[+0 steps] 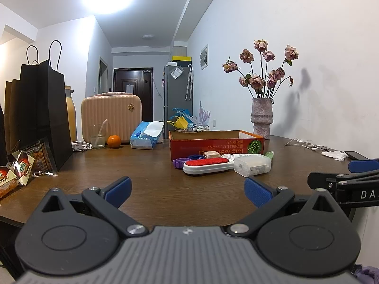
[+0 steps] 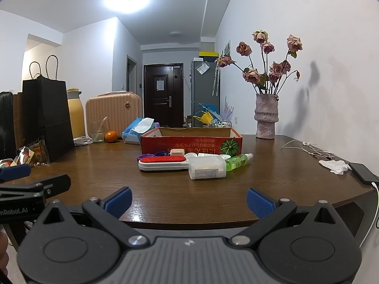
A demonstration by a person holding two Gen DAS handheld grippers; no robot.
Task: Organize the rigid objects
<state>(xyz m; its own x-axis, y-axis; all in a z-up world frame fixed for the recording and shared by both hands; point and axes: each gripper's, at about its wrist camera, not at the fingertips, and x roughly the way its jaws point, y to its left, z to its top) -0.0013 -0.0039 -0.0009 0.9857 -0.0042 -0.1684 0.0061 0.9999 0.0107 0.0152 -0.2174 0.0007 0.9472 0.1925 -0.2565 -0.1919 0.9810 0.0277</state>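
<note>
While both hover apart, left hand-held gripper (image 1: pixel 188 190) and right hand-held gripper (image 2: pixel 189 200) gape empty.

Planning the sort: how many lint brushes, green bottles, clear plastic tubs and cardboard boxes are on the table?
lint brush: 1
green bottle: 1
clear plastic tub: 1
cardboard box: 1
Total: 4

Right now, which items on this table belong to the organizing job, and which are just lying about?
Job items: red cardboard box; lint brush; clear plastic container; green bottle; purple lids.

Lying about: orange; tissue pack; glass; black paper bag; flower vase; phone.
</note>
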